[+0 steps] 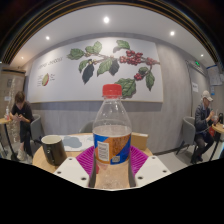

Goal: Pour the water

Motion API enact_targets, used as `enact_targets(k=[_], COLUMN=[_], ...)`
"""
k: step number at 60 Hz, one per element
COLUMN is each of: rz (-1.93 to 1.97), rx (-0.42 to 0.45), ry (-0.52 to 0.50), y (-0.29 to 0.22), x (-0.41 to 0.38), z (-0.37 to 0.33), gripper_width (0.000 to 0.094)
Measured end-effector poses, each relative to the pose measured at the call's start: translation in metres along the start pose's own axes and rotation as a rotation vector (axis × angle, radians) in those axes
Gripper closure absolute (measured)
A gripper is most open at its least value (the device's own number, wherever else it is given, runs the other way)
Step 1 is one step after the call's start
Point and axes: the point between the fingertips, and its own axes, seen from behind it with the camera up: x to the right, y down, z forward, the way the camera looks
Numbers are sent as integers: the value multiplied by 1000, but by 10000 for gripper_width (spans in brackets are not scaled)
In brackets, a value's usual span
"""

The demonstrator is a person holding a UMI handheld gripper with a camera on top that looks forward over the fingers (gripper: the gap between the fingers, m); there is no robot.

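Observation:
A clear plastic bottle [112, 128] with a red cap and a blue-and-orange label stands upright between my gripper's [112, 158] fingers, its lower part held by both purple pads [88, 158]. It is lifted a little above the wooden table [148, 142]. The bottle holds a pale liquid up to about its shoulder. A dark mug [53, 149] with a pale inside stands on the table to the left of the bottle, beside the left finger.
A grey lidded thing [77, 142] lies on the table behind the mug. A person [19, 118] sits at the far left and another person [203, 122] at the far right. A wall with a leaf and berry picture [105, 62] is behind.

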Motion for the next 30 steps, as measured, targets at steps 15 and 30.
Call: enact_targets(k=[15,30], rz=[-146,-765], rx=[23,123], ry=[18,154], y=[-8,-96], x=[8,0], z=[8,34], gripper_width=[586,586])
